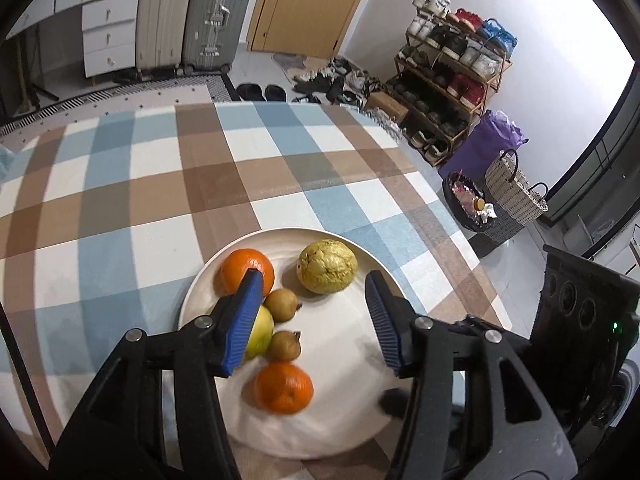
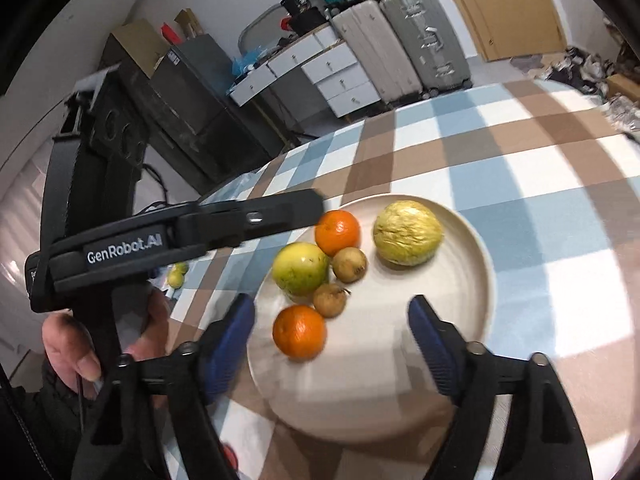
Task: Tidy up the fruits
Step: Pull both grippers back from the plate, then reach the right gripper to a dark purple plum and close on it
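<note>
Hovering wide open and empty, the left gripper (image 1: 312,316) and right gripper (image 2: 332,340) are flanking fruit crowding the plate's (image 2: 460,300) left edge, leaving its right half bare.

Checked tablecloth (image 1: 168,184) under a fruit-laden plate (image 1: 344,420); possibly limes (image 2: 177,274) at its edge.

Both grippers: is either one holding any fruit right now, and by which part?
Nothing is held: left gripper and right gripper are open above the plate.
</note>
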Demonstrator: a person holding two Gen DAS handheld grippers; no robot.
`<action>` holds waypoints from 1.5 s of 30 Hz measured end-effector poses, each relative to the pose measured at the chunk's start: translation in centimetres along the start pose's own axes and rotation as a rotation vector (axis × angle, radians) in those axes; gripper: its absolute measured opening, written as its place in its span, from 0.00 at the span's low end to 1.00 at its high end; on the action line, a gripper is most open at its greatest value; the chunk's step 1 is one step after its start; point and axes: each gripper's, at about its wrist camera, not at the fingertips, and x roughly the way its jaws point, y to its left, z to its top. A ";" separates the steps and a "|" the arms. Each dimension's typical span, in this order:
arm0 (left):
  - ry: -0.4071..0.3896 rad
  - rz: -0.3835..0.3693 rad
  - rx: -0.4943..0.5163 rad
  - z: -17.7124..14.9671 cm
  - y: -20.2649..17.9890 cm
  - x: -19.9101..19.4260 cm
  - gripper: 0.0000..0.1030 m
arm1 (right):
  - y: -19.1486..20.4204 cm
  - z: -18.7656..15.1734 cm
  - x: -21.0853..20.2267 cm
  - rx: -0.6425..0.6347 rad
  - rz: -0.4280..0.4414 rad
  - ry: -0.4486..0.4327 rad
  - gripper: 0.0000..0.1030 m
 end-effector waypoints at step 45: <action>-0.222 0.226 0.010 -21.9 -4.2 -17.2 0.99 | 8.7 -14.3 -13.1 -0.172 -0.103 -0.103 1.00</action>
